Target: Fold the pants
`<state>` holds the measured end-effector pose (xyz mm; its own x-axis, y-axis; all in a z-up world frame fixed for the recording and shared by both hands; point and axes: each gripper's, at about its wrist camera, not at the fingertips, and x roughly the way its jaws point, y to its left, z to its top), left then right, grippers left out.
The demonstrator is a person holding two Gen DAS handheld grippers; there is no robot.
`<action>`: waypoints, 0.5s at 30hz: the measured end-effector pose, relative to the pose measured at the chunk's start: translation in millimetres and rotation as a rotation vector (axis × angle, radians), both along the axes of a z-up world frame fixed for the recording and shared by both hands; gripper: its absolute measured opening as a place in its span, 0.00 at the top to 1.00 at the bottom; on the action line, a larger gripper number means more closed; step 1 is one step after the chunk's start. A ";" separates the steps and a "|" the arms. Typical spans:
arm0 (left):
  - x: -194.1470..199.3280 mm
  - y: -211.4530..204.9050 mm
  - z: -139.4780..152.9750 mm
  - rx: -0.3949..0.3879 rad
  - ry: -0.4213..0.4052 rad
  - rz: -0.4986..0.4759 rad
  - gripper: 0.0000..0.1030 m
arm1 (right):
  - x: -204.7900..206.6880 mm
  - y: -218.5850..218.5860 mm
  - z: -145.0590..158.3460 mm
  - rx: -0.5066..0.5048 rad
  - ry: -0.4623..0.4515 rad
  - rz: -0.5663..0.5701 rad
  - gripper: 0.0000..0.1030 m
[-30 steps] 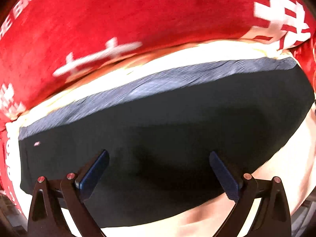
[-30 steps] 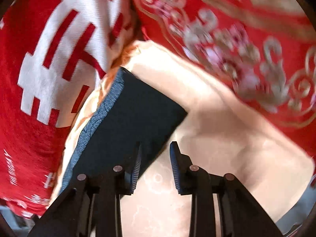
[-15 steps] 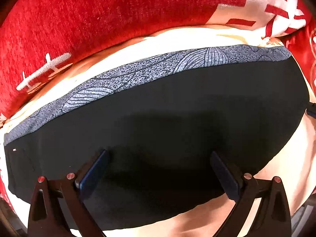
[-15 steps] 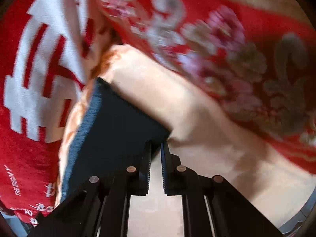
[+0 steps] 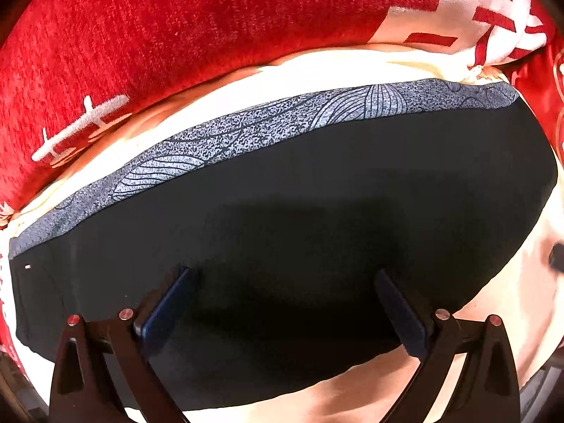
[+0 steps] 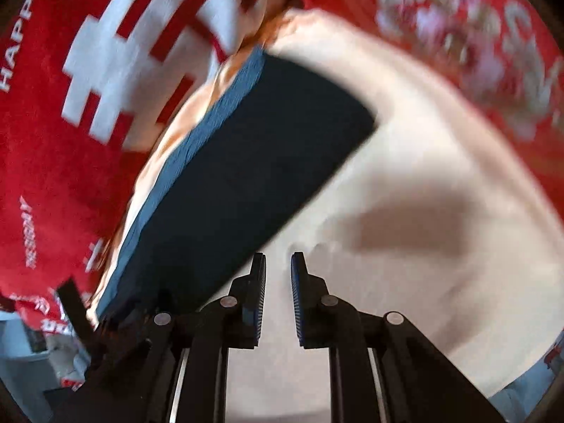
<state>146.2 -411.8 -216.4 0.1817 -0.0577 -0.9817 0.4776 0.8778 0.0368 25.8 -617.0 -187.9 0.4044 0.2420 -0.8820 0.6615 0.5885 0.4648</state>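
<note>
Red cushions with white lettering fill the back of my left view, and below them a cream sheet spreads under everything. On that sheet lie the dark pants, folded into a flat slab, a grey patterned band running along the far edge. My left gripper hangs over the near part of the pants, jaws wide, nothing between them. On the right view the pants sit to the left, blurred. My right gripper is over bare sheet just beside the pants' edge, jaws narrow and just reopening slightly, empty. No containers anywhere.
</note>
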 end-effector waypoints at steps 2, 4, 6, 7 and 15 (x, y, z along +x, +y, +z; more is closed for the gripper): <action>-0.9 0.8 -0.7 -0.002 0.004 0.002 0.01 | -2.6 9.2 -9.0 0.060 -0.016 0.004 0.84; -1.9 1.2 -0.4 -0.002 0.005 0.003 0.01 | -4.0 14.3 -14.9 0.078 -0.019 0.006 0.84; -2.9 1.4 0.1 -0.001 0.003 0.002 0.01 | -5.2 15.5 -17.1 0.099 -0.040 -0.002 0.84; -2.7 1.3 -0.2 0.000 0.002 0.003 0.01 | -6.3 15.1 -17.7 0.111 -0.060 -0.013 0.84; 2.3 -4.9 -6.5 0.006 -0.002 0.004 0.01 | -9.8 0.4 -23.4 0.163 -0.134 -0.092 0.69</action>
<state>148.5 -416.6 -222.9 0.1839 -0.0508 -0.9816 0.4739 0.8795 0.0433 16.0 -616.5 -211.3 0.5419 0.3332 -0.7715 0.6353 0.4386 0.6357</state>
